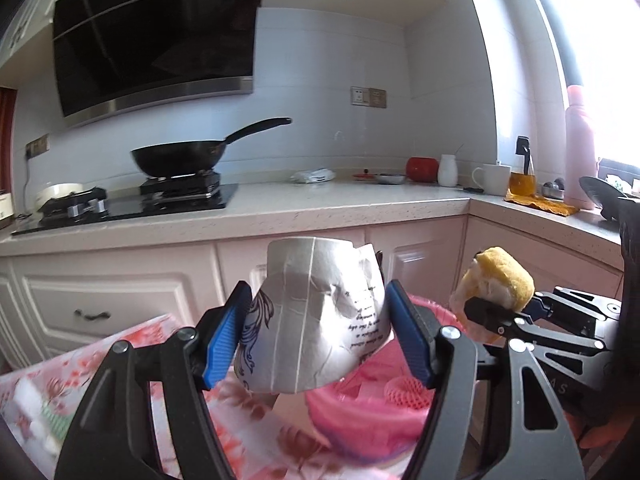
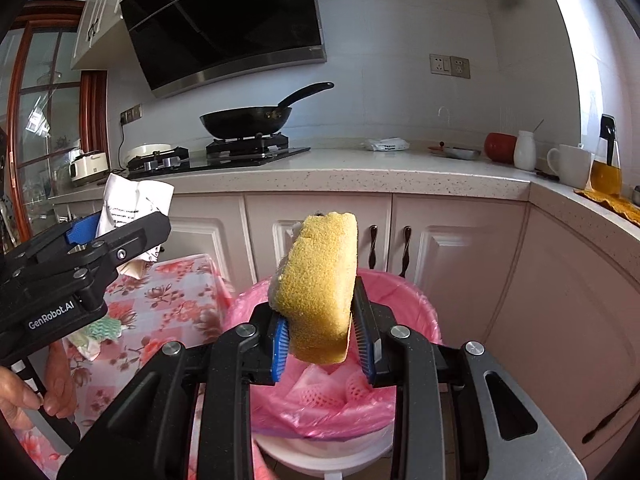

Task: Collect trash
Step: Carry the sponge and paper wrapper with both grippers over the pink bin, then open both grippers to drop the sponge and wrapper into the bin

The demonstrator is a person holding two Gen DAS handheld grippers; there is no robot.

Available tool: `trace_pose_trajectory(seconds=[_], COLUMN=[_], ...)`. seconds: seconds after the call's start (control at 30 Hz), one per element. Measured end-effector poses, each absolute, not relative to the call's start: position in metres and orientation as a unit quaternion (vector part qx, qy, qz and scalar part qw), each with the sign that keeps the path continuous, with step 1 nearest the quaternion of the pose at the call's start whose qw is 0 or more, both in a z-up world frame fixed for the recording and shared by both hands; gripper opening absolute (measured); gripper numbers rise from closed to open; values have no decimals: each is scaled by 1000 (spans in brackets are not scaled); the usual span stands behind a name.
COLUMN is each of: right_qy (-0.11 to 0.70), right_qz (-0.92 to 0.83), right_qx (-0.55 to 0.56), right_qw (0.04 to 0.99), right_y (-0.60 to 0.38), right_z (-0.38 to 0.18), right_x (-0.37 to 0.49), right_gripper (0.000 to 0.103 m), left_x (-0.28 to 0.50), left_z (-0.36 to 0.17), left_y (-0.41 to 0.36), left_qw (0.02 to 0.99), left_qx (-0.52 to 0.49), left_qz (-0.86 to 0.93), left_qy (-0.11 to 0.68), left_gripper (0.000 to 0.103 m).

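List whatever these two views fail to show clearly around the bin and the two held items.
- Bin contents: right wrist view, mostly hidden by the sponge and right tongs.
- Printed text on the crushed paper cup: left wrist view, too small and creased to read.
- Items on the floral cloth: left wrist view, blurred and cut off by the left tongs.
- Bin base: right wrist view, cut off by the bottom edge.

Floral-clothed table (image 2: 176,300) sat left, carried crumpled tissue (image 2: 98,334). Far counter (image 2: 360,172) held stove (image 2: 224,156), mug (image 2: 570,168), white packet (image 2: 386,144).
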State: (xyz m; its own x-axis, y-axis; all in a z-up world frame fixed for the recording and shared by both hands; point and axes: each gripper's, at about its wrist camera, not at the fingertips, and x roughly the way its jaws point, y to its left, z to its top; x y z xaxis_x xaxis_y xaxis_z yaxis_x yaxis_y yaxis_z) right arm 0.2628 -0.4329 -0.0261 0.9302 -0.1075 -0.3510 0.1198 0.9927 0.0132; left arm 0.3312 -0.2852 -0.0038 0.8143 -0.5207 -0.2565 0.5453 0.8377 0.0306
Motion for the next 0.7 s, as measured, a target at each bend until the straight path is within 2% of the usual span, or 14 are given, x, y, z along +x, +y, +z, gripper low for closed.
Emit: trace_pose_trajectory(seconds=[0.33, 0.43, 0.5, 0.57, 0.7], right_qy=[187, 198, 205, 202, 204], right_qz=[-40, -39, -42, -42, -47], right_qx=[23, 30, 36, 47, 53], right_qw=[981, 979, 977, 977, 976], right_y=[-468, -478, -484, -490, -495], right_z=[-31, -39, -44, -47, -50], right_x=[307, 317, 320, 318, 313], right_gripper=[29, 38, 50, 51, 51], left_x=[385, 400, 404, 406, 407], left_z=[-13, -21, -26, -30, -36], left_y=[-325, -338, -340, -339, -336], left_qw=[936, 934, 934, 935, 937], left_qx=[53, 55, 52, 48, 53], left_qz=[-317, -318, -315, -311, -305], left_qy=[142, 154, 158, 160, 161], left_gripper=[67, 68, 70, 76, 77])
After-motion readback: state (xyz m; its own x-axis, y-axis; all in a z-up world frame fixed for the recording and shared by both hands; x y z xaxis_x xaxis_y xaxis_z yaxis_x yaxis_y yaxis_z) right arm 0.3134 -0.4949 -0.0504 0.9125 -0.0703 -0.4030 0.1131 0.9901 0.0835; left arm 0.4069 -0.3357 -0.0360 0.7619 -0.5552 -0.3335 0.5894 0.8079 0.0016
